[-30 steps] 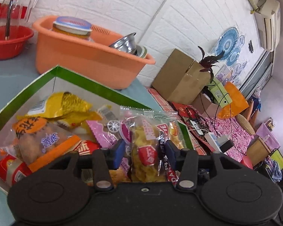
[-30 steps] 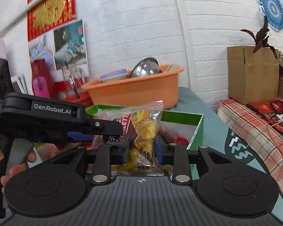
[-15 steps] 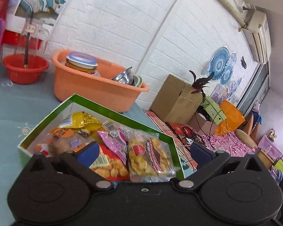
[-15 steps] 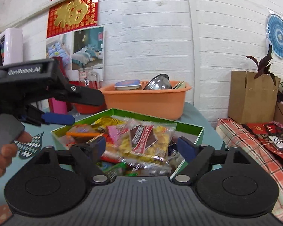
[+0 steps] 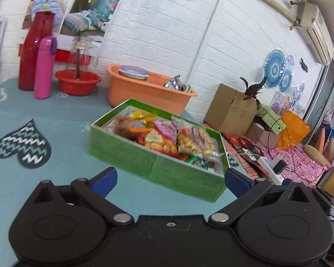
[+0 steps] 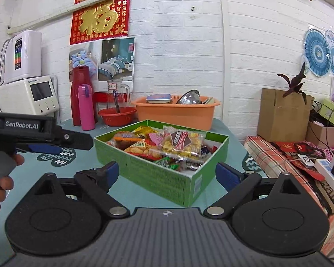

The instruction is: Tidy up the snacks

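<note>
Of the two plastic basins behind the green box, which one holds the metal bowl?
The orange basin, rectangular and directly behind the green box. The red basin is round, smaller, and stands beside the pink bottle.

Black left gripper [image 5: 170, 178], blue pads [image 5: 104, 179], silver pivot screws, white GenRobot.AI lettering, bare fingers [image 6: 2, 183]

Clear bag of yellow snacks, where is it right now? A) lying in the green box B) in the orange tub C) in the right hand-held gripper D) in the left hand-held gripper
A: the clear bag of yellow snacks lies on the pile inside the green box; the left hand-held gripper and right hand-held gripper are both open and empty.
</note>
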{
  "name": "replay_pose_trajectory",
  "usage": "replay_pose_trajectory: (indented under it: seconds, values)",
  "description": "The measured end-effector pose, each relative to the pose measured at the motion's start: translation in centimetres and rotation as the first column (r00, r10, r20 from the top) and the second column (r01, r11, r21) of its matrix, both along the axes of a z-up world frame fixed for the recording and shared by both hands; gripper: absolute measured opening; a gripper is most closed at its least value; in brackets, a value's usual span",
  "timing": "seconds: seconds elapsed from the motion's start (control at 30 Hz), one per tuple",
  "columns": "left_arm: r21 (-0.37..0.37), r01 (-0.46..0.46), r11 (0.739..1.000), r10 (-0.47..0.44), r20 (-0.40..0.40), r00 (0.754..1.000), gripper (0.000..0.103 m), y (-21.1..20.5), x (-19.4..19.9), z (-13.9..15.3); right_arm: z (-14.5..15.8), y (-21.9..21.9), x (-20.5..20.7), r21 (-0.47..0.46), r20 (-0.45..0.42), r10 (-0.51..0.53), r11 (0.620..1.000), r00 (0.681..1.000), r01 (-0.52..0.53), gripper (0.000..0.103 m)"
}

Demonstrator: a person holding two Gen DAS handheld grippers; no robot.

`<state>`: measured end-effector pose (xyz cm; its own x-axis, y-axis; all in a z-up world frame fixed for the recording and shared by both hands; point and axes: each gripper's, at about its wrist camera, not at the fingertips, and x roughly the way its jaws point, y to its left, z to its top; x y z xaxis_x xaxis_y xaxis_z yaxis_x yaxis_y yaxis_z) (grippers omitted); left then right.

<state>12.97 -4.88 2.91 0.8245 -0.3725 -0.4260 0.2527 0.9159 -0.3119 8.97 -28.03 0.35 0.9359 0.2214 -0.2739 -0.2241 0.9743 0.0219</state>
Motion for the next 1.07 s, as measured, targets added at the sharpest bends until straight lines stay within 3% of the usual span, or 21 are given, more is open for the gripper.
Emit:
replay_pose_trajectory:
  seconds: [0.2, 0.53, 1.07]
  values:
    - [0.090, -0.020, 0.996, 0.022, -0.013, 1.000, 0.103, -0.8, -2.2, -1.7, -1.4, -0.1, -1.2, 0.008, -0.033, -0.031, 0.999, 0.999, 0.031, 0.103]
    - [0.156, -0.067, 0.985, 0.071, -0.024, 0.997, 0.103, -1.1, -3.3, -3.2, -2.6, -0.3, -1.6, 0.009, -0.063, -0.066, 0.998, 0.996, 0.067, 0.103]
    - [0.155, -0.091, 0.984, 0.096, -0.026, 0.995, 0.103, -0.5, -3.3, -3.6, -3.0, 0.1, -1.4, 0.003, -0.071, -0.068, 0.998, 0.995, 0.069, 0.103]
